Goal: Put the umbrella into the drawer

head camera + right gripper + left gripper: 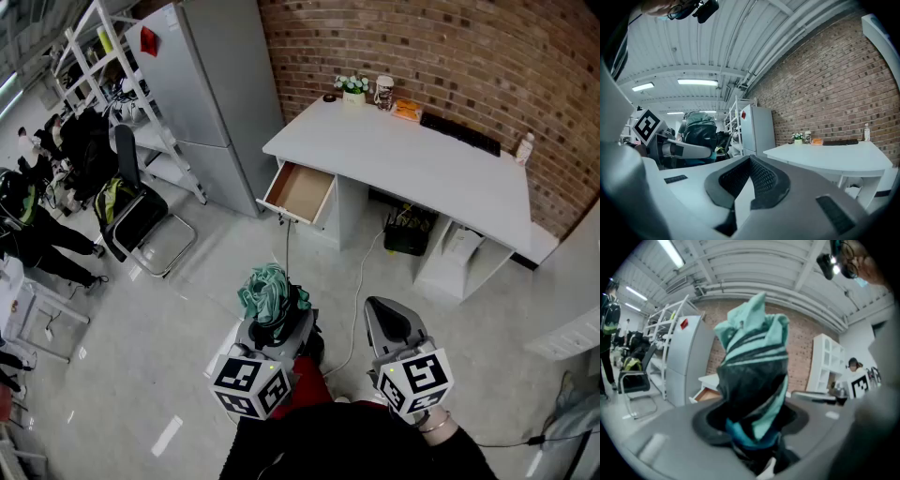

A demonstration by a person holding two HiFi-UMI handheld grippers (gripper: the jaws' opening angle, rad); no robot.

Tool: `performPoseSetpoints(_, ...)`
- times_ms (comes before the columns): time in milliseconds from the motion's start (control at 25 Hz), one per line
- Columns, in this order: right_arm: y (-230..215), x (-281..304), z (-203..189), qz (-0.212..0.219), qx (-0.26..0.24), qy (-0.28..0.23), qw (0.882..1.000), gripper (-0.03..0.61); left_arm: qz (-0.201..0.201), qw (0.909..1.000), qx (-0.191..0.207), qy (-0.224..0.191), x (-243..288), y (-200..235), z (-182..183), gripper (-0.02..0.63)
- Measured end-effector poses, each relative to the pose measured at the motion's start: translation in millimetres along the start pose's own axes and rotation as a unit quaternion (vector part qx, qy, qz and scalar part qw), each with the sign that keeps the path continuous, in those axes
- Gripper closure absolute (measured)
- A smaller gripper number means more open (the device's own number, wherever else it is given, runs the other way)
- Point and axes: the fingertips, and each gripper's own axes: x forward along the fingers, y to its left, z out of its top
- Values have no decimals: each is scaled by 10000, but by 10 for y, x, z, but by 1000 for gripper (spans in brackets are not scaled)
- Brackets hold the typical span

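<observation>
The carrying step is in hand: at lower centre of the head view, the left gripper (274, 328) pinches the folded teal-and-black umbrella (270, 292) upright between its jaws. The right gripper (394, 326), lower right, has its jaws pressed together on nothing. The drawer (300, 192) stands open under the desk (412, 159) at upper centre, well apart. Next, the umbrella likely needs carrying over and laying lengthwise inside.
</observation>
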Motion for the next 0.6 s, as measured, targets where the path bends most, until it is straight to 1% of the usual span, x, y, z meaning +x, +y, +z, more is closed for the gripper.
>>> performPoseSetpoints(200, 48, -22, -7, 120, -37, 6, 9999, 577, 25, 10000, -25, -25, -16, 0, 1, 377)
performPoseSetpoints(400, 75, -8, -67, 280, 27, 42, 9996, 577, 62, 10000, -34, -68, 24, 34, -2, 377)
performPoseSetpoints(600, -33, 220, -110, 237, 97, 117, 9996, 577, 127, 9999, -101, -53, 212, 268, 16, 377)
